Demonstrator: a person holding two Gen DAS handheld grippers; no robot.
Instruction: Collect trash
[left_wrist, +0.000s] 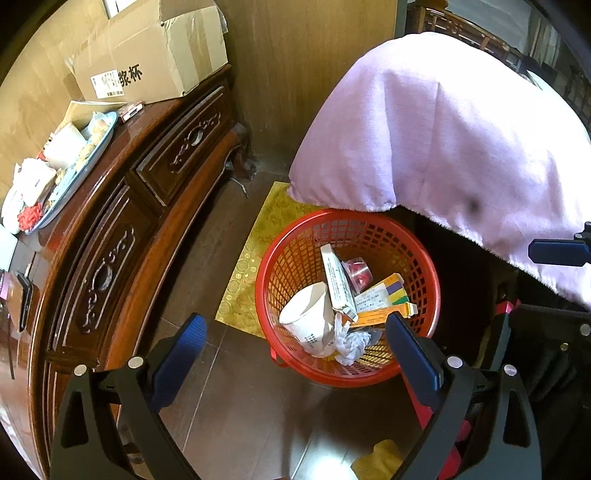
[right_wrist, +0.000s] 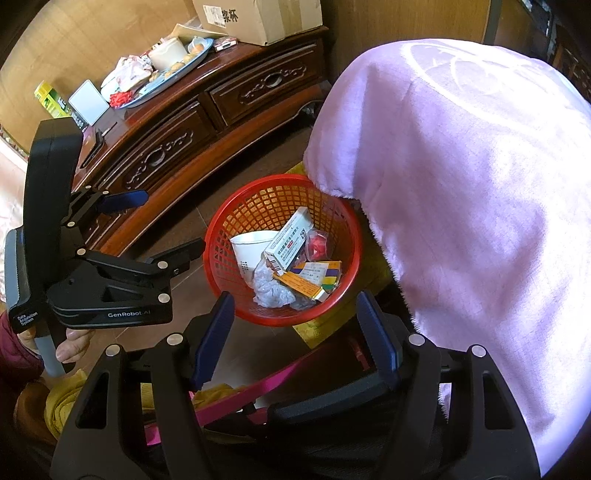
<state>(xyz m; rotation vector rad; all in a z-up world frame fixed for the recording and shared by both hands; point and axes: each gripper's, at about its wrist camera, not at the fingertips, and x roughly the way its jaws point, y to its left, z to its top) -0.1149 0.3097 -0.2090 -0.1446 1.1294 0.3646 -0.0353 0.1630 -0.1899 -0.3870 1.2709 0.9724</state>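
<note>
A red mesh basket (left_wrist: 424, 266) (right_wrist: 343, 221) stands on the floor, partly under a pink blanket. In it lie a white paper cup (left_wrist: 306, 317) (right_wrist: 247, 247), several flat medicine boxes (left_wrist: 336, 280) (right_wrist: 291, 238), a crumpled tissue (left_wrist: 351, 343) (right_wrist: 269, 288) and a small red item in clear plastic (left_wrist: 356, 275) (right_wrist: 317, 245). My left gripper (left_wrist: 295, 350) (right_wrist: 173, 221) hovers above the basket's near left side, open and empty. My right gripper (right_wrist: 297, 328) hangs over the basket's near rim, open, nothing between its fingers. One of its blue fingers (left_wrist: 557, 252) shows at the right edge of the left wrist view.
A dark carved wooden sideboard (left_wrist: 155, 173) (right_wrist: 207, 107) runs along the left, bearing a cardboard box (left_wrist: 155, 55), a tray of food and wrappers (left_wrist: 70, 166) (right_wrist: 166, 70) and small items. The pink blanket (left_wrist: 443, 140) (right_wrist: 480, 184) overhangs the right. A yellow mat (left_wrist: 255, 251) lies under the basket. A hand (right_wrist: 74, 343) holds the left gripper.
</note>
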